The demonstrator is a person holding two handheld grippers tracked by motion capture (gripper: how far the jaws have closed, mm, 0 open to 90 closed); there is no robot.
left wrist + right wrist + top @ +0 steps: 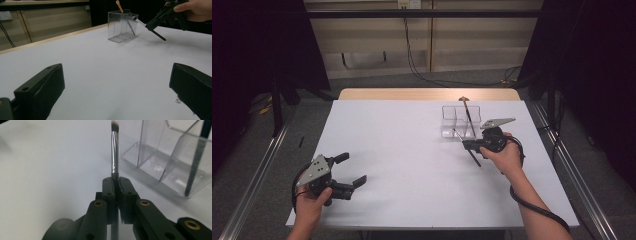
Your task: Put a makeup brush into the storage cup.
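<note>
My right gripper is shut on a thin makeup brush with a black handle and silver ferrule. It holds the brush tilted just in front of a clear plastic organizer. In the right gripper view the jaws pinch the brush near the ferrule, bristles pointing away, with the organizer to the right. Another brush with a wooden end leans inside the organizer. My left gripper rests near the table's front left, open with nothing between its jaws.
The white table top has a wooden strip along its far edge. Metal rails run beside the table on both sides. The left gripper view shows the organizer and the other hand's gripper far across the table.
</note>
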